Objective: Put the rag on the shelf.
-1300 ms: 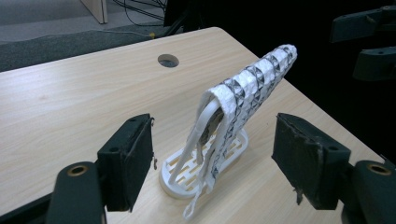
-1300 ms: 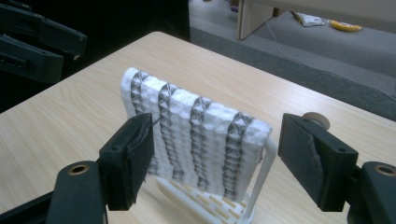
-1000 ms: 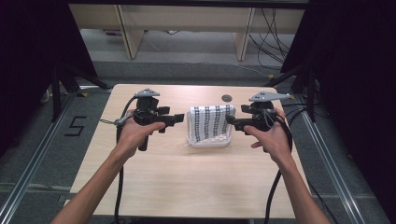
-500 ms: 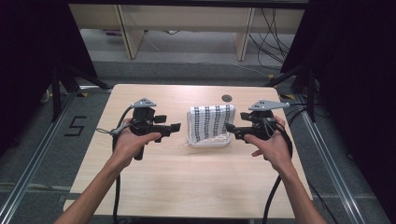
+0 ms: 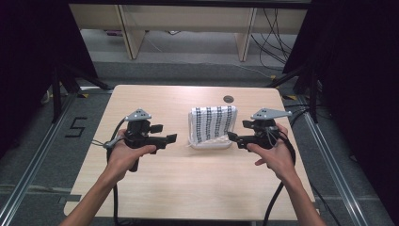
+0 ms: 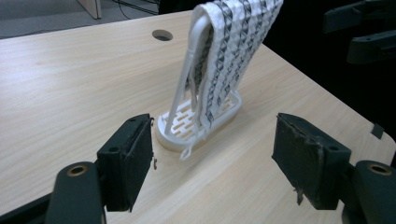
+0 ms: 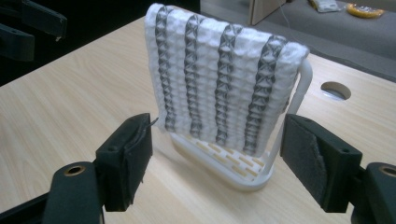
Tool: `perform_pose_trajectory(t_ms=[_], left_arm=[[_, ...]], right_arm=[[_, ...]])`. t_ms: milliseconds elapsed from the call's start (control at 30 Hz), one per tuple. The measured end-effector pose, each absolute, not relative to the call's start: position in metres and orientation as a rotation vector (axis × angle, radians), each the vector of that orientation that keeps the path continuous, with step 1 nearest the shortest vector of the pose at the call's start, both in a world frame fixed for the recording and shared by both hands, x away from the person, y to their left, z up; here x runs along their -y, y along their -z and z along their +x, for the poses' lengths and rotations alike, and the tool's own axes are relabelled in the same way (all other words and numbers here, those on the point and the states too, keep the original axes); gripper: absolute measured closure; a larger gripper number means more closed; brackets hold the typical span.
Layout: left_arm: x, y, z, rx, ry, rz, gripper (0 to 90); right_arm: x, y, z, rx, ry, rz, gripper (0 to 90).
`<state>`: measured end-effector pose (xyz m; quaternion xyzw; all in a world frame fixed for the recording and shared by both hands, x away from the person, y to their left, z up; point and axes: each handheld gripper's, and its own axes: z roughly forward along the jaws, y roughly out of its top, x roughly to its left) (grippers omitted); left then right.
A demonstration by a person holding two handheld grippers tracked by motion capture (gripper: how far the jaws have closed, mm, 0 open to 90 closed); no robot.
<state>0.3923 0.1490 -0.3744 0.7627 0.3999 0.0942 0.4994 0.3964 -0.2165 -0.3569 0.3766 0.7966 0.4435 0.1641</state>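
A white waffle cloth with dark stripes [image 5: 212, 123] hangs over a white plastic rack [image 5: 210, 142] standing in the middle of the wooden table [image 5: 197, 188]. My left gripper [image 5: 164, 133] is held just left of it, jaws wide apart and empty. My right gripper [image 5: 239, 130] is close on the rack's right side, also open and empty. In the left gripper view the cloth [image 6: 229, 51] and the rack's slotted base [image 6: 187, 126] lie ahead of my left gripper [image 6: 217, 163]. In the right gripper view the cloth [image 7: 219, 79] hangs broadside just beyond my right gripper [image 7: 217, 163].
A round cable hole [image 5: 228, 99] sits in the table behind the rack. Black cables trail from both grippers over the near edge. Dark curtains flank the table, and furniture legs and cables stand on the floor beyond it.
Both hands have drawn back toward the near side of the table and sunk lower. The jaws have kept their width, and the rack and cloth have not moved.
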Motion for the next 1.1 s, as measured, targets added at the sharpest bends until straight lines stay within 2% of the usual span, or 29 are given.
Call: perform_pose_trajectory(t_ms=[267,700,1100], left_arm=[[-0.153,0.387,0.383,-0.953,-0.203,1.848,27.7],[-0.154,0.405,0.369,-0.936,-0.239,1.890,26.4],[-0.148,0.417,0.354,-0.883,-0.288,1.952,22.0]], right_arm=[[0.220,0.369,0.393,-2.284,-1.263,1.071,26.2],[0.215,0.380,0.377,-2.315,-1.262,1.069,25.1],[0.211,0.391,0.365,-2.338,-1.228,1.062,19.5]])
